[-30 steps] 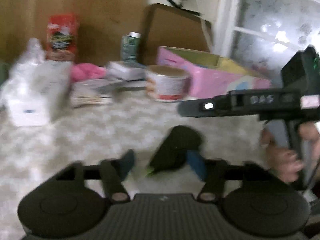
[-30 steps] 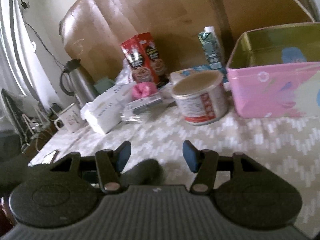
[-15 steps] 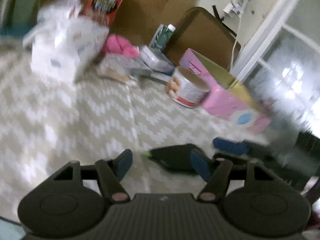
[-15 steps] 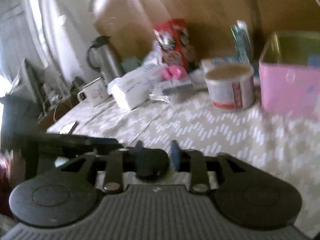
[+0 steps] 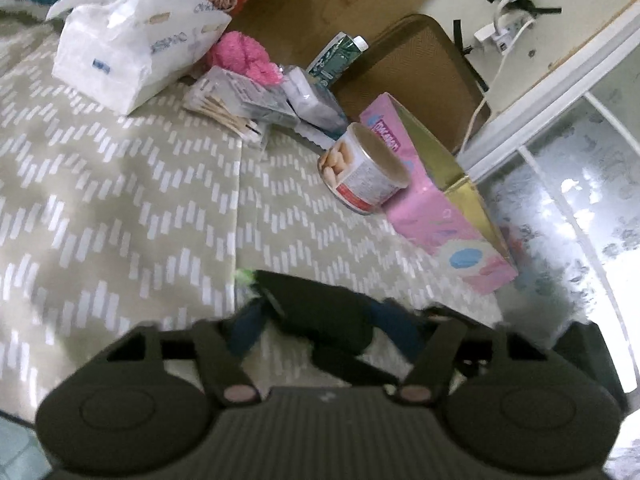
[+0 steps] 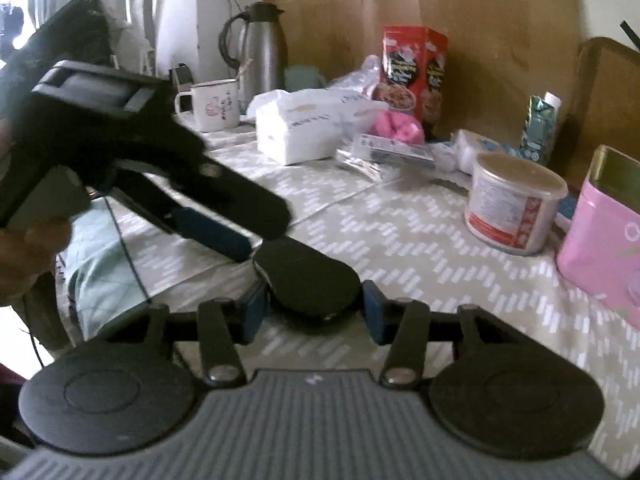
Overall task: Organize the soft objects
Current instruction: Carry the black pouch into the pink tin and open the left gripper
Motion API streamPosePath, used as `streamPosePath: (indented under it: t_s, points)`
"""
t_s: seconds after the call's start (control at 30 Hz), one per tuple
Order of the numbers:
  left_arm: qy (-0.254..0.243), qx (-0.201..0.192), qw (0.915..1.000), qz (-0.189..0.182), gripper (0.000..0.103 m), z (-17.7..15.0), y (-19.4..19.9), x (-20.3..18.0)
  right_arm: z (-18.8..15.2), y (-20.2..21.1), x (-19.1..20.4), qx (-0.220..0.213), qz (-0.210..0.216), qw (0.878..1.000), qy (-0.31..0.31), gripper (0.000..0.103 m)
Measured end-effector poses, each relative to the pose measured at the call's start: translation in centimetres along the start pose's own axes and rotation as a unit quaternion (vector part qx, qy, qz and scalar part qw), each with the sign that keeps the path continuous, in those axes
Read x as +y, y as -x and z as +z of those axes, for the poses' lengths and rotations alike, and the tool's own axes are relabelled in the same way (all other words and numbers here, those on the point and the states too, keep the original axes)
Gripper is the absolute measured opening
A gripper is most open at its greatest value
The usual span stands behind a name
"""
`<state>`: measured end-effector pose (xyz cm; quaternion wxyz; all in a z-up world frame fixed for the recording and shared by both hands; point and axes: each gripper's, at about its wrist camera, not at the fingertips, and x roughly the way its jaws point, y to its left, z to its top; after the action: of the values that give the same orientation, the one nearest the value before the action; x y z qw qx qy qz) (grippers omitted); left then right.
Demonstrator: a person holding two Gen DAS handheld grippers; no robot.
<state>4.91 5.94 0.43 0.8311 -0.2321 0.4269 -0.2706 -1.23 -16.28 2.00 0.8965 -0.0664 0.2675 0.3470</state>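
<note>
On counter (image 6: 420, 240): round tub (image 6: 516, 204) just left of open box (image 6: 600, 232); tissue pack (image 6: 304, 132) farther left, mug (image 6: 212, 106) and kettle (image 6: 260, 52) behind; soft pouch (image 6: 308, 280) nearest, before both.

Home table: kettle (image 6: 262, 52), mug (image 6: 212, 105), tissues (image 5: 128, 46)

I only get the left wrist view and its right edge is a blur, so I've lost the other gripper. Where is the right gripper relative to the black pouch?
Observer: The right gripper has the black pouch between its fingers, pads against both sides; they have just been closing.
Operator: And my left one, from outside?
Observer: The left gripper meets the pouch's other end, one finger above the other; its fingers have just been closing too.
Operator: Anything beyond it?
Observer: A steel kettle and a white mug, far left on the table.
</note>
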Motion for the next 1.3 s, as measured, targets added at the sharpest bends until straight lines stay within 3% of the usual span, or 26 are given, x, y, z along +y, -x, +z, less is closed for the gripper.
streamPosePath:
  t_s: [0.07,0.23,0.5,0.7,0.83,0.87,0.93,1.13,1.2,1.3]
  points:
    - [-0.013,-0.001,0.9999,0.005,0.042,0.2,-0.5,-0.8,-0.2,0.7,-0.2,-0.014,-0.018,1.0,-0.014,0.052]
    - [-0.063,0.002,0.9975,-0.032,0.041,2.8,-2.6,-5.0,-0.5,3.5,-1.7,-0.06,-0.073,0.995,-0.033,0.052]
    - [-0.176,-0.02,0.9818,-0.068,0.041,8.0,-10.6,-15.4,1.3,7.5,-8.3,-0.142,-0.226,0.963,-0.051,0.052]
    - [-0.207,-0.012,0.9777,-0.033,0.042,9.1,-17.3,-19.0,1.4,6.7,-14.6,-0.133,-0.277,0.945,-0.108,0.053]
    - [-0.232,-0.018,0.9726,0.004,0.044,8.5,-19.1,-19.8,1.0,5.3,-16.4,-0.117,-0.304,0.936,-0.131,0.055]
    - [-0.232,-0.018,0.9727,0.005,0.044,8.5,-19.0,-19.7,0.9,5.5,-16.6,-0.119,-0.307,0.934,-0.138,0.061]
    - [-0.226,-0.02,0.974,-0.009,0.044,8.3,-18.0,-19.2,0.7,5.9,-16.7,-0.123,-0.306,0.932,-0.149,0.063]
    - [-0.204,-0.078,0.9742,-0.058,0.05,6.9,-9.9,-14.6,0.1,7.7,-15.2,-0.156,-0.304,0.922,-0.179,0.058]
    - [-0.188,-0.108,0.9753,-0.042,0.052,5.9,-6.5,-11.2,0.7,8.2,-14.2,-0.173,-0.283,0.925,-0.185,0.045]
    - [-0.156,-0.144,0.9767,0.032,0.052,4.9,-2.5,-5.5,2.5,6.9,-11.7,-0.168,-0.205,0.951,-0.159,0.04]
